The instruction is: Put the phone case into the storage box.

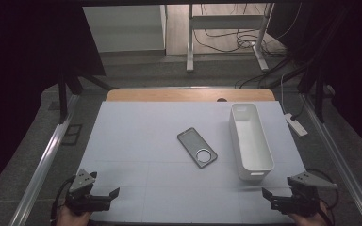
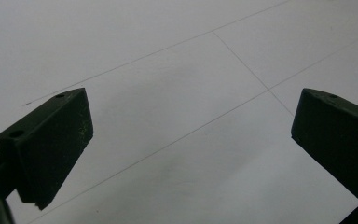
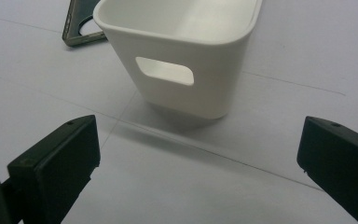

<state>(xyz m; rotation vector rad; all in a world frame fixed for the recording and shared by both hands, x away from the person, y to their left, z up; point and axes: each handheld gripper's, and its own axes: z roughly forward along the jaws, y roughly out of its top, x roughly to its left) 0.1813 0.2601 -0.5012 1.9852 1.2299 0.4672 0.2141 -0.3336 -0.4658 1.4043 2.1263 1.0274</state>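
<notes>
High view: left tool [image 1: 104,197] and right tool [image 1: 274,197] at near counter [image 1: 136,141] corners, both spread wide, gripping nothing. Phone case [image 1: 197,147] flat mid-counter, white bin [image 1: 250,141] just right of it. Right gripper view: bin's far end cut off, case mostly hidden behind it.

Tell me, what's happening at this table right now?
A person holds a two-jaw tool in each hand at the near edge of a white table. The left tool and the right tool are both open and hold nothing. Farther out lie a dark phone case and, beside it, a long white bin, which looks empty. The right tool points at the bin's near end; nothing is being touched yet.
</notes>
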